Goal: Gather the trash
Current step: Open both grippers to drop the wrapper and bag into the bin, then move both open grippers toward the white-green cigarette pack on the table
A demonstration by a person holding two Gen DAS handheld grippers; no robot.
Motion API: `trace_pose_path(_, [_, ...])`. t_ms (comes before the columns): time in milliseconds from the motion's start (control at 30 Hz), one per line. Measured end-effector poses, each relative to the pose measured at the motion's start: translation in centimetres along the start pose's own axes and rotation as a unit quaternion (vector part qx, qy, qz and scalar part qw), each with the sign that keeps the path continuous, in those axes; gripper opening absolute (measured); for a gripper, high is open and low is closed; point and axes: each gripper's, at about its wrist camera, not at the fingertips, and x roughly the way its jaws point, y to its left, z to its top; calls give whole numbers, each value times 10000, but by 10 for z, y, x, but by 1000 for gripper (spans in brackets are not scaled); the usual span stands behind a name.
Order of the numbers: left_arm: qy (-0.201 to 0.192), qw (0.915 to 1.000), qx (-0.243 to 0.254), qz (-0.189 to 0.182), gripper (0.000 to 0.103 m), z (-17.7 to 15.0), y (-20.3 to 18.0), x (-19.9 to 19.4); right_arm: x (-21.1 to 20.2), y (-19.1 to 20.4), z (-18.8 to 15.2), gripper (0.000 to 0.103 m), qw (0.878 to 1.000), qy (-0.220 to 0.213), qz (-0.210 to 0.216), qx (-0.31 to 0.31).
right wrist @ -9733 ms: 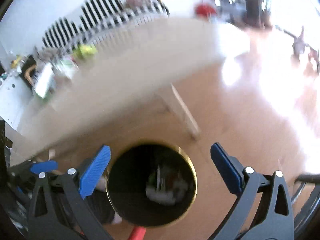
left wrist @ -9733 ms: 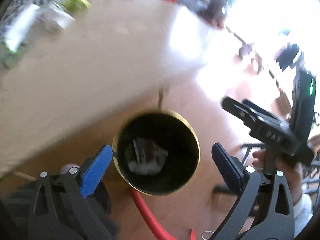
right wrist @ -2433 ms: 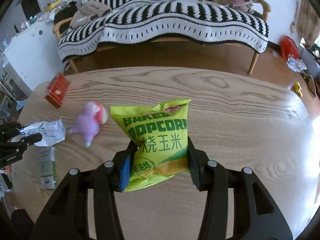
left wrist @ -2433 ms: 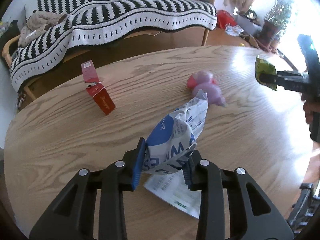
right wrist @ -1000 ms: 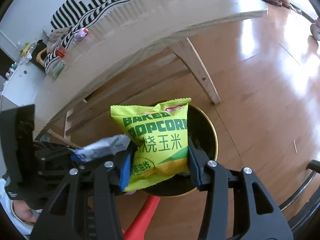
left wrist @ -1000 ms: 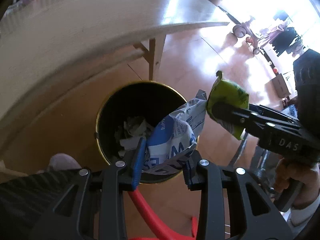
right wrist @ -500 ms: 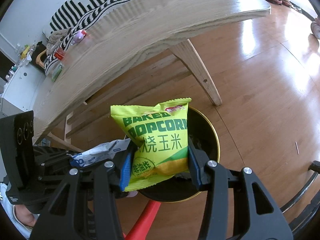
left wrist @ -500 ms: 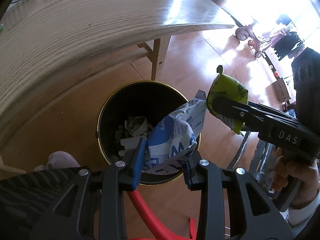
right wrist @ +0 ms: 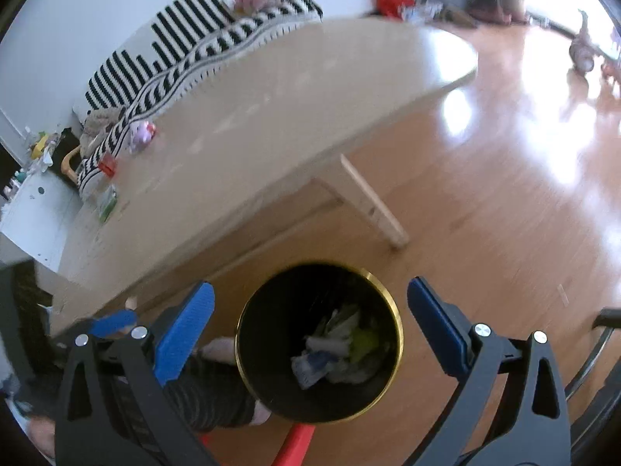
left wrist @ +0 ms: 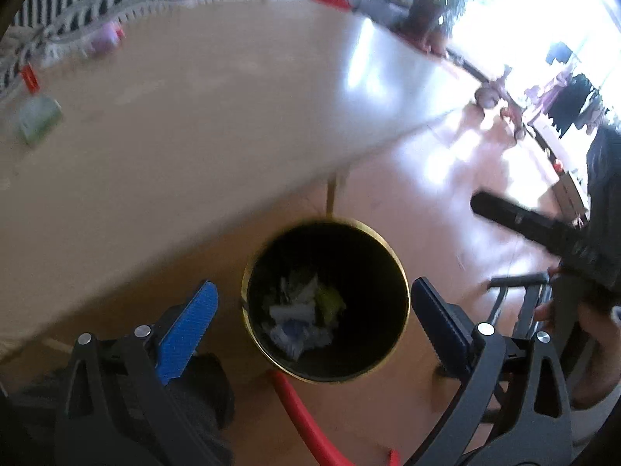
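Observation:
A black bin with a gold rim stands on the wooden floor below both grippers. Inside lie the blue-and-white wrapper, the green popcorn bag and other crumpled paper. My left gripper hangs above the bin, its jaws opening wide with nothing between them. My right gripper is also over the bin, jaws opening, nothing held. The right gripper's black body shows at the right of the left wrist view.
The wooden table rises beside the bin, one leg close to it. On its far side lie a green packet, a red box and a pink-purple toy. A red bar lies by the bin.
Both grippers opened and let go: the blue-and-white wrapper and the green popcorn bag dropped into the bin. Both hands rose, and the views tilted up toward the tabletop.

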Motion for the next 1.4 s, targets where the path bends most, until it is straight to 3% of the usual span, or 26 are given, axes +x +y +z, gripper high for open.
trace_pose_path(133, [-454,9977,-317,383,97,21,34,-40,-3,24,14,96,9994,-194,5,-286])
trace_pose_path(267, [-653,9917,-785,777,97,33,81,-65,5,59,31,96,9974,-283,112,-650])
trace_pose_path(433, [-644,9785,-1422,1345,97,37,150,-78,30,101,49,96,9934,-260,130,-1105])
trace_pose_path(600, [-439,9691,-1884,1528,97,44,194,-69,65,139,65,96,9890,-71,187,-1463])
trace_pose_path(933, [-188,9684,-2018,1456,97,108,232,-16,110,197,137,96,9837,-183,478,-1722])
trace_pose_path(1167, [-111,9618,-2049,1810,97,152,260,22,173,238,183,96,9786,-105,429,-2009])
trace_pose_path(1400, [-74,9595,-1703,2243,97,154,284,29,242,287,201,96,9749,308,644,-2109])
